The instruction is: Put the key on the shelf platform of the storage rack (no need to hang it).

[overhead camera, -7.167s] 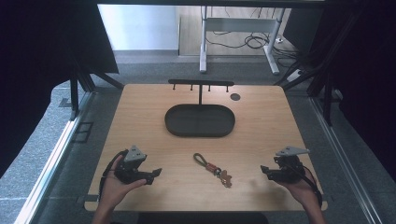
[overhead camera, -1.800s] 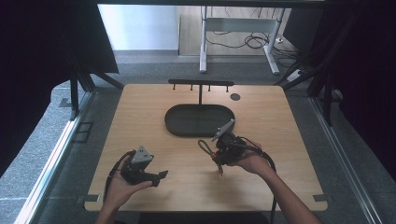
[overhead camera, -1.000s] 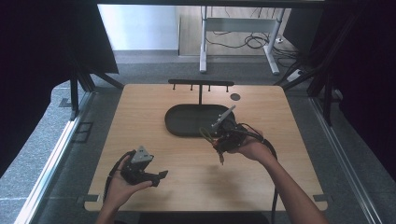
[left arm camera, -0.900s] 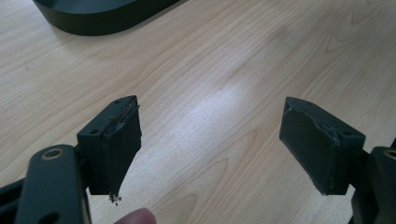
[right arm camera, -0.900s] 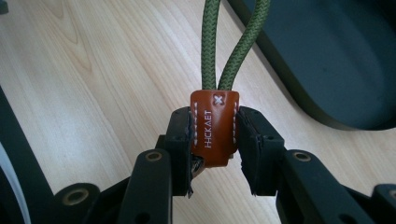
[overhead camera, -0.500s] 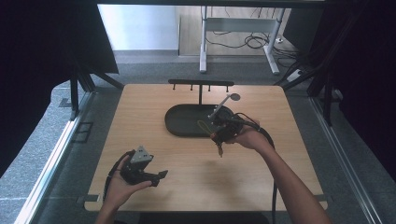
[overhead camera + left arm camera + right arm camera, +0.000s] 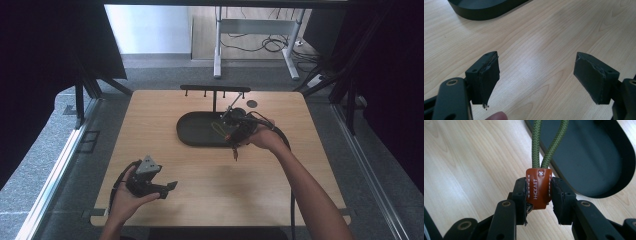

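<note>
My right gripper (image 7: 538, 187) is shut on the brown leather tag (image 7: 537, 191) of a key strap. The strap's green cord loop (image 7: 549, 147) rises from the jaws over the black oval tray (image 7: 599, 157). In the high view the right gripper (image 7: 231, 131) hovers at the tray's (image 7: 192, 132) right end, the cord loop (image 7: 218, 127) over the tray and the strap's tail (image 7: 235, 150) dangling below. My left gripper (image 7: 170, 187) rests near the front left of the table. Its jaws stand wide open (image 7: 536, 75) over bare wood.
A black hook rack (image 7: 215, 90) on a post stands behind the tray. A small dark disc (image 7: 252, 103) lies on the table at the back right. The tray's edge (image 7: 484, 10) shows at the top of the left gripper view. Dark curtains flank the table.
My right gripper picked the key strap up from the table's front middle and carried it back to the tray's right end, below the rack. The left gripper has stayed put over the last second.
</note>
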### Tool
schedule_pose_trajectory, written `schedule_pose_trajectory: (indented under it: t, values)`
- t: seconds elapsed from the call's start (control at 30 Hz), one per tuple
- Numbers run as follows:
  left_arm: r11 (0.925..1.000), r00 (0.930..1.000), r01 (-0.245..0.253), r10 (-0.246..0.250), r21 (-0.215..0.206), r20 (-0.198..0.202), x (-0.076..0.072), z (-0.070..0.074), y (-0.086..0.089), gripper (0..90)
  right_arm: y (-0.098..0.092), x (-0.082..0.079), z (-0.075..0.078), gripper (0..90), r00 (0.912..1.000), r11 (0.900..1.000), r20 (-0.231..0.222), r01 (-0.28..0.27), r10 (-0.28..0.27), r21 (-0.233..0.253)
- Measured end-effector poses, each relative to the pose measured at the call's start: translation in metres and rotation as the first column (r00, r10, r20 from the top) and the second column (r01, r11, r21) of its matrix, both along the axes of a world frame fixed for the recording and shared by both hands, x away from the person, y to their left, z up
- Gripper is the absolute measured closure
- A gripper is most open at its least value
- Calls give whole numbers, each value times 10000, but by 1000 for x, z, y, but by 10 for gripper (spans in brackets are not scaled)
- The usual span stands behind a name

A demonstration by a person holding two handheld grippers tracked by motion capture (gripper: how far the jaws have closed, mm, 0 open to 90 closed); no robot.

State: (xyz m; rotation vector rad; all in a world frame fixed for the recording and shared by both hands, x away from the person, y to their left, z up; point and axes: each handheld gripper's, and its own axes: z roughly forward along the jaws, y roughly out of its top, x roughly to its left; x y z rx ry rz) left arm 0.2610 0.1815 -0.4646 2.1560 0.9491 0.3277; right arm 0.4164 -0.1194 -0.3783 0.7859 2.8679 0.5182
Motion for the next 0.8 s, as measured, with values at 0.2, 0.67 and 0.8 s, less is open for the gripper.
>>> schedule_pose_trajectory:
  t: [0.2,0.67,0.8]
  values:
    - [10000,10000,-36,36,-32,23,0,1,2,211,4,10,3,672,9999,9998,-120,97,-99,-174]
    - [9997,9998,-183,184,-158,33,0,2,8,211,13,33,10,672,10000,9997,-67,-63,62,-244]
    - [9997,9998,-175,175,-160,13,1,1,7,211,15,38,11,672,10000,9997,-73,-60,59,-231]
